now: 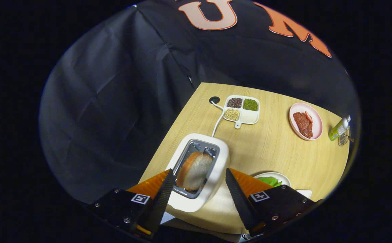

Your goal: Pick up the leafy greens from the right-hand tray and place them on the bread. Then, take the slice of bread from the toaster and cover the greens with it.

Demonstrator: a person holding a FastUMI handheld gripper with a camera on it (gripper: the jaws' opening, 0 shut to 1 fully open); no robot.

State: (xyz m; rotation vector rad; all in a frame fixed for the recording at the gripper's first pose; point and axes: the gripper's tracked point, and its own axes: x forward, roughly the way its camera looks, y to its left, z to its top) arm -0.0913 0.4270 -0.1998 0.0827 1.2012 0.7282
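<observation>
Light wood-grain counter (270, 148), corner pointing toward the black cloth wall (115, 101). The cloth is creased and hangs in folds, wrapping behind the counter and down past its near-corner edge. There's a round black cable grommet (214, 100) in the counter near that corner. Light is even on the counter, with soft shadows; the cloth stays dark.

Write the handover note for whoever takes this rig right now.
Hand-held gripper: open, holding nothing, fingers either side of the toaster.
Bread slice: standing in the toaster slot, between the fingers, not gripped.
Greens: on a plate beside the toaster, partly hidden behind one finger; the bread under them cannot be made out.
Done: greens step looks finished, not confirmed.
Left: grip the slice, lift it out, cover the greens.
</observation>
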